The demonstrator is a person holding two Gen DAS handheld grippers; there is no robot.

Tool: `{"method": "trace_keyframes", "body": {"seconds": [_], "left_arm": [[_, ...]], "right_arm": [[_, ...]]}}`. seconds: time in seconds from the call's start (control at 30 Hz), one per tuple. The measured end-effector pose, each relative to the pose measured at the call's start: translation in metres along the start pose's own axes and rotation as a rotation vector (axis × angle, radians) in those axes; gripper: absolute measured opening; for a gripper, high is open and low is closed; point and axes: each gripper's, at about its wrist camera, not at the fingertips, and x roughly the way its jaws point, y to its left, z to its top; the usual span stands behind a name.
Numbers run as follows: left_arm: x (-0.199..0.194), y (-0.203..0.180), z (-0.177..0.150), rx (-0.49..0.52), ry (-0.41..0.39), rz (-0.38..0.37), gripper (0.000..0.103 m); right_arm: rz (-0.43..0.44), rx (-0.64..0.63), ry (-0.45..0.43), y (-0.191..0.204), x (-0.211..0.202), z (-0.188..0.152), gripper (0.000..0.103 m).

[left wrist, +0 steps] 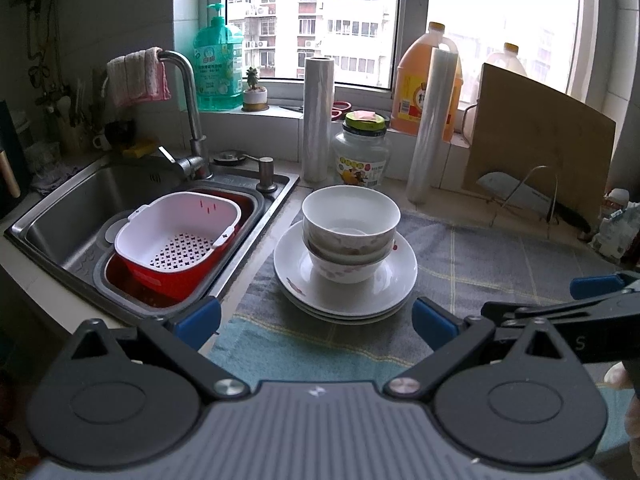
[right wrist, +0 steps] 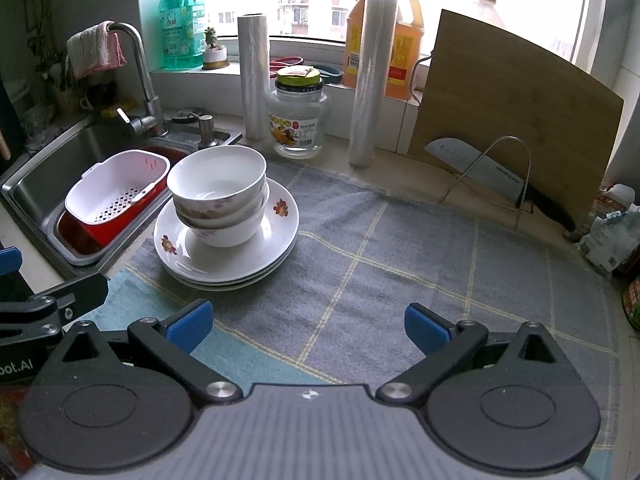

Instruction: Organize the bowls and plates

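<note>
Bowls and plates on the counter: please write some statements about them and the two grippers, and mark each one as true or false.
1. The bowls are nested and stand on the stack of plates. True.
2. The left gripper is shut on a bowl. False: its jaws are open and hold nothing.
3. The plates rest on the checked cloth, beside the sink. True.
4. The white strainer basket lies on the cloth. False: it sits in a red tub inside the sink.
5. The right gripper holds a plate. False: it is open and empty, above the cloth.
</note>
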Motion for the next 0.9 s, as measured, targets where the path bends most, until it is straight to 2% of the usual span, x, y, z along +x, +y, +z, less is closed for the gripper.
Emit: {"method": "trace_keyframes", "body": {"seconds": [0.9], "left_arm": [[0.0009,0.0,0.0041,0.0,-0.002,-0.004,0.101]], "right_arm": [[-0.008,0.006,-0.005,0.0009,0.0014,0.0052,0.103]]}}
